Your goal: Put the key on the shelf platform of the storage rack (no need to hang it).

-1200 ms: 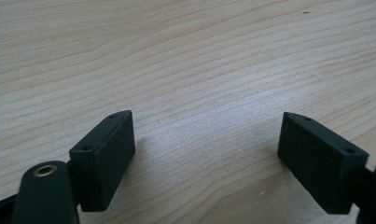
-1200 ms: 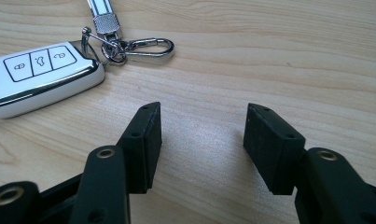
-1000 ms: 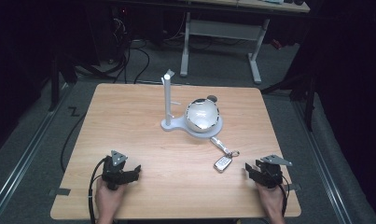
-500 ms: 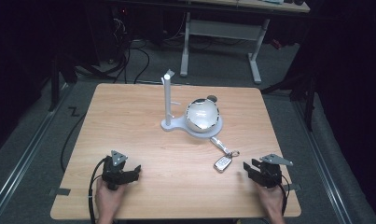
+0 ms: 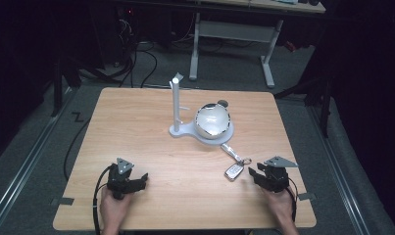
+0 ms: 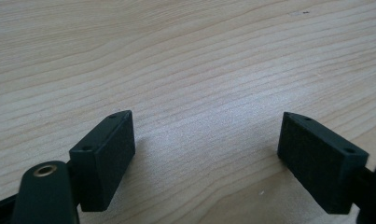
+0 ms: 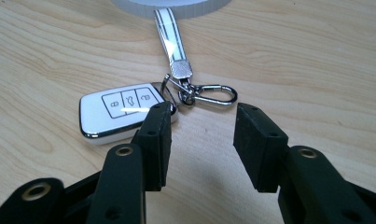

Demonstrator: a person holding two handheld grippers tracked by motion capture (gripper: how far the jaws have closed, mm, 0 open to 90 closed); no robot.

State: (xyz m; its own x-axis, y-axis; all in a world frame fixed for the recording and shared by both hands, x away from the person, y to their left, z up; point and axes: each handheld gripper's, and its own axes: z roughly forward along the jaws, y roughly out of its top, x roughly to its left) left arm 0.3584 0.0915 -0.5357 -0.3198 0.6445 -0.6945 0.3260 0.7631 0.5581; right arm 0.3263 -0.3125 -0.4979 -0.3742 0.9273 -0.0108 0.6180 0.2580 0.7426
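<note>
Right gripper [image 7: 202, 135]: jaws lately narrowed, apart, gripping nothing, nearer white three-button key fob [image 7: 122, 112]. Left gripper [image 6: 206, 154]: wide, gripping nothing. Glossy silver bowl [image 5: 213, 121]: contents indiscernible.

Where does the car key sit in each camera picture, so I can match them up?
High view: car key lies on the table right of centre, just left of the right gripper.
Left gripper view: bare tabletop between its jaws; no key here.
Right gripper view: key left of centre, partly behind one jaw.
Shared landmark: the striped strap and clip.

White key fob [image 7: 120, 112] (chrome trim), striped strap [image 7: 171, 44].
</note>
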